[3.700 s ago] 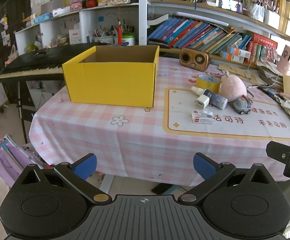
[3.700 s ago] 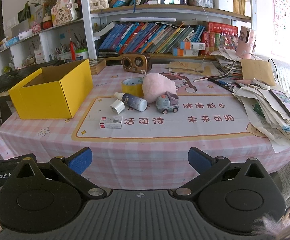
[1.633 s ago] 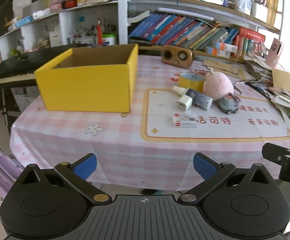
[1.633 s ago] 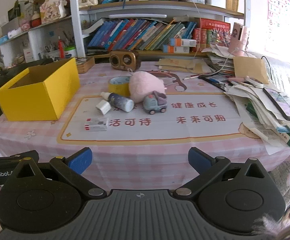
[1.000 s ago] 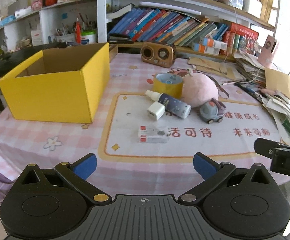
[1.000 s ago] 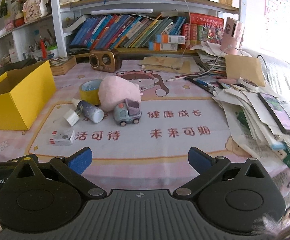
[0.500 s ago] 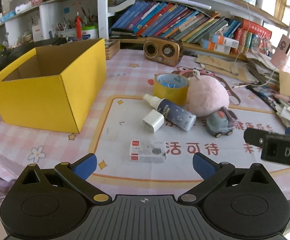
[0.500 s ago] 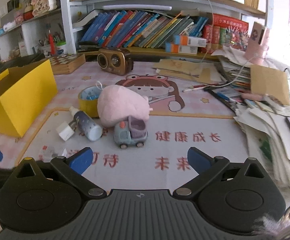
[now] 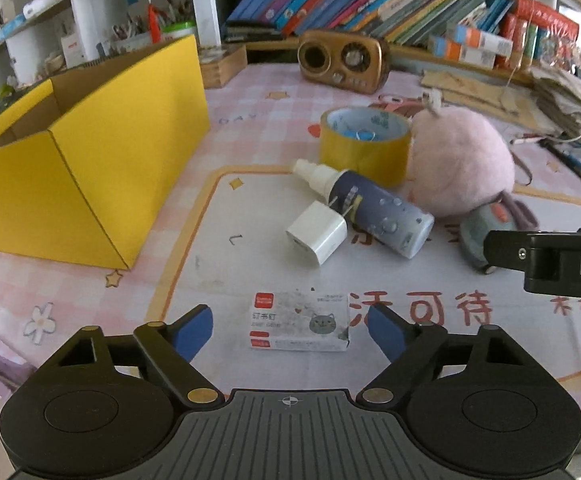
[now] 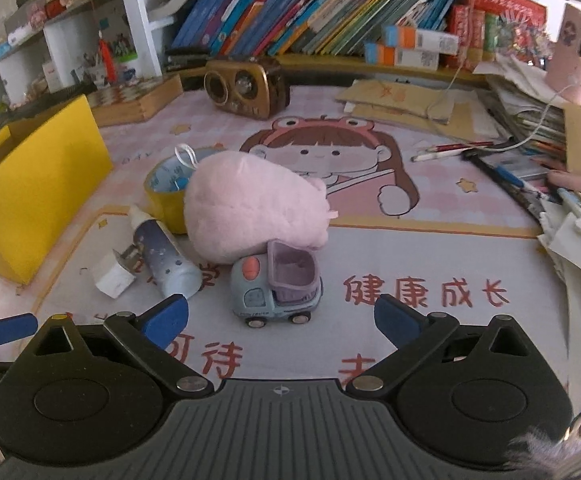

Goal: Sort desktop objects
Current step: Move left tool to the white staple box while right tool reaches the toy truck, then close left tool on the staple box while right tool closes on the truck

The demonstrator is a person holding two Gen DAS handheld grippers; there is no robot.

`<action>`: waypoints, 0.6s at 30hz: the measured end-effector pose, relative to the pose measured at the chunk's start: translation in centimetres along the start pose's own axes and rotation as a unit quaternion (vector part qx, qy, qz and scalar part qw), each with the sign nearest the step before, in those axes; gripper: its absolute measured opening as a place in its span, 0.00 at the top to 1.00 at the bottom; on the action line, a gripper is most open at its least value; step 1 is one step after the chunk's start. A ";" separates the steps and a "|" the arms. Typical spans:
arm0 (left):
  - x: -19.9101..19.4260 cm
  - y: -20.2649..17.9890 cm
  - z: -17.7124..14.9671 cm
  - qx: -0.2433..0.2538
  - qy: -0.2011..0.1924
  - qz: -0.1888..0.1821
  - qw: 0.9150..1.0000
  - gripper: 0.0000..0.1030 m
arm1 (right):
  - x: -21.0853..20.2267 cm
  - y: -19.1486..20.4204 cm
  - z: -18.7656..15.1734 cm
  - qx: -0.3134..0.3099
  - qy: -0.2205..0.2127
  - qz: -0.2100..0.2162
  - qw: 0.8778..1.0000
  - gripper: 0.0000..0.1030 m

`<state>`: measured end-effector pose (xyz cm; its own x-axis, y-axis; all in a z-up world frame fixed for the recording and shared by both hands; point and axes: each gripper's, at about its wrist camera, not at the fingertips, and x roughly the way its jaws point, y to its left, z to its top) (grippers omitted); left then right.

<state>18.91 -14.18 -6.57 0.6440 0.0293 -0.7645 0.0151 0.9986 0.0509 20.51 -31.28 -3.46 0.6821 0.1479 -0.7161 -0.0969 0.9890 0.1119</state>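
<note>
Left gripper (image 9: 290,326): fingers spread and closing, with the small white staple box (image 9: 299,326) lying flat between the blue pads. A gap shows on each side, so the pads are not pressing on it.

Right gripper (image 10: 281,316): fingers spread wide. The toy truck (image 10: 276,286) stands on the mat between and just ahead of the tips — not touched.

Other items on the bench (image 9: 274,108), all on or near the printed mat:
- white charger plug (image 9: 317,233), touching the spray bottle (image 9: 374,210), which lies on its side;
- yellow tape roll (image 9: 364,142), standing just behind the bottle;
- pink plush toy (image 10: 250,208), against the tape roll and resting on the rear of the toy truck.

The yellow cardboard box (image 9: 86,152) stands open-topped at the left of the bench, well apart from the staple box. A brown radio (image 10: 246,84) sits at the far edge, below the bookshelf.
</note>
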 end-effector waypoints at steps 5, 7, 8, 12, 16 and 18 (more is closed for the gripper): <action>0.4 0.0 0.1 -0.008 0.001 -0.004 1.000 0.23 | 1.8 0.0 0.2 -0.017 0.012 0.007 1.000 0.07; 0.4 0.0 0.1 -0.015 -0.001 -0.009 1.000 0.27 | 2.4 0.0 0.4 -0.020 0.016 0.008 1.000 0.09; 0.3 -0.1 0.0 -0.014 -0.003 -0.010 1.000 0.31 | 2.7 0.0 0.5 -0.021 0.018 0.009 1.000 0.12; 0.0 -0.6 0.0 -0.006 -0.009 -0.014 1.000 0.48 | 3.6 0.3 0.7 -0.044 0.016 0.005 0.999 0.19; -0.1 -0.5 0.0 -0.007 -0.011 -0.017 1.000 0.49 | 4.3 0.9 0.5 -0.073 0.021 0.004 0.997 0.38; -0.1 -0.4 0.1 -0.013 -0.012 -0.019 1.000 0.50 | 4.5 0.8 0.3 -0.072 0.021 0.004 0.997 0.40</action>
<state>18.92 -14.60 -6.50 0.6612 -0.0094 -0.7501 0.0207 0.9998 0.0057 23.76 -29.83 -6.40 0.6498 0.1534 -0.7444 -0.2076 0.9780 0.0203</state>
